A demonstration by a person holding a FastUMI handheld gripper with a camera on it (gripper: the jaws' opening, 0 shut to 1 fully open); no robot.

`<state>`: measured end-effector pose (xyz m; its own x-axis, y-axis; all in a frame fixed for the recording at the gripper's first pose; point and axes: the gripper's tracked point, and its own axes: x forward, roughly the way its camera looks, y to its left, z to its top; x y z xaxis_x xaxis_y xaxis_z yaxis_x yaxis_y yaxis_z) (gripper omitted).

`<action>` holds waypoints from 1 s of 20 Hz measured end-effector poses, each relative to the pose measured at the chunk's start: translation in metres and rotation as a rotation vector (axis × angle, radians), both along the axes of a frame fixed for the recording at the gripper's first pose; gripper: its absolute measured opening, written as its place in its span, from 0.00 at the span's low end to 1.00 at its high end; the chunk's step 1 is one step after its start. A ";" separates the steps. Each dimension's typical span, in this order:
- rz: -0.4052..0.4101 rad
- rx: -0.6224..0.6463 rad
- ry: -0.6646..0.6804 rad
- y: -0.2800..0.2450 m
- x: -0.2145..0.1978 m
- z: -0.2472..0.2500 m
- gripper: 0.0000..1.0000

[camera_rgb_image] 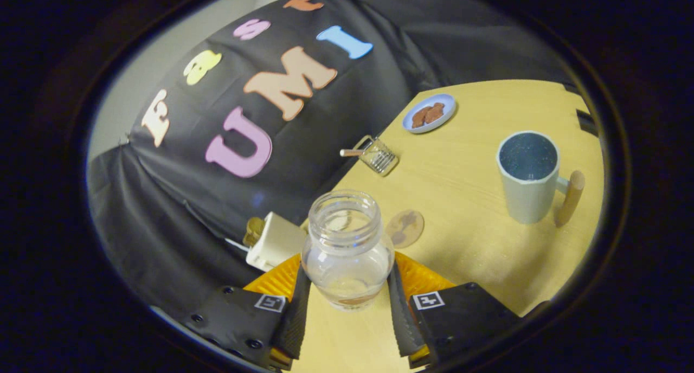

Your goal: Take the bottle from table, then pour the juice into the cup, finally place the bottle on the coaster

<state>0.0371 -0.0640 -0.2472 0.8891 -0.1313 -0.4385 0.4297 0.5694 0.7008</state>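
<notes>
- Furthest left, a white box-like object [274, 242] with a small gold-coloured item [253, 230] behind it sits by the table's edge against the booth cloth, just beside the bottle, so there is little slack on that side.
- Centre stage: the gripper [347, 302] has both fingers pressed against the sides of the clear, uncapped glass bottle [347, 248], and the whole view is tilted.
- The bottle looks nearly empty, only a thin trace at its base, so the pour is probably done; whether the bottle rests on the table [477, 253] or hangs above it is unclear.
- Just beyond the bottle lies the round coaster [404, 227], bare and near at hand: placing the bottle there is the step left.
- Further back, a small glass holder with a wooden handle [377, 155] and a blue plate of brown snacks [429, 113] stand well clear of that short path.
- Off right, the pale cup [528, 177] with its wooden handle shows dark liquid inside; open tabletop lies between it and the coaster.
</notes>
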 end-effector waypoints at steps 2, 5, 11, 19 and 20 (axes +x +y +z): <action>-0.049 0.072 -0.068 -0.012 0.009 0.010 0.70; -0.110 0.165 -0.160 -0.030 0.020 0.027 0.70; -0.231 0.298 -0.311 -0.065 0.030 0.047 0.69; -0.344 0.432 -0.446 -0.094 0.027 0.060 0.69; -0.359 0.447 -0.459 -0.095 0.027 0.061 0.69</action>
